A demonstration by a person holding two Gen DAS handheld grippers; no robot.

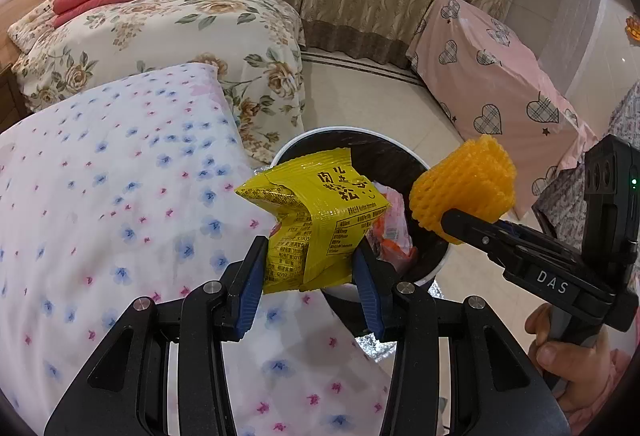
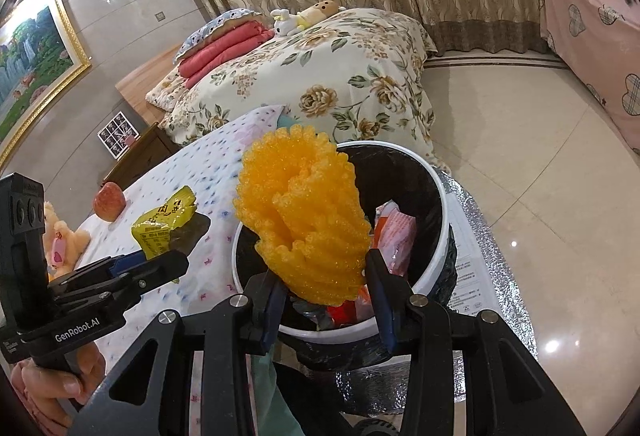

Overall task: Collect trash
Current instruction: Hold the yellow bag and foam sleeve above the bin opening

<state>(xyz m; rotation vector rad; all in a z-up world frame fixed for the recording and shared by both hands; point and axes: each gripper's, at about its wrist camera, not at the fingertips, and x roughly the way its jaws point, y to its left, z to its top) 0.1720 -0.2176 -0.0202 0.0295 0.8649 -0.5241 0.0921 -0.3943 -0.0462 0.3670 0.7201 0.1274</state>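
A: Why is the white trash bin [image 2: 440, 196], black-lined, beside the bed?
B: So both loads drop in. The left gripper [image 1: 308, 268] pinches a yellow snack wrapper [image 1: 316, 220] near its rim; the right gripper [image 2: 324, 292] pinches an orange foam fruit net [image 2: 304, 212] over its mouth.

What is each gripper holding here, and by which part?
The left gripper is shut on the yellow snack wrapper, pinching its lower end. The right gripper is shut on the orange foam fruit net, gripping its bottom end, above the trash bin.
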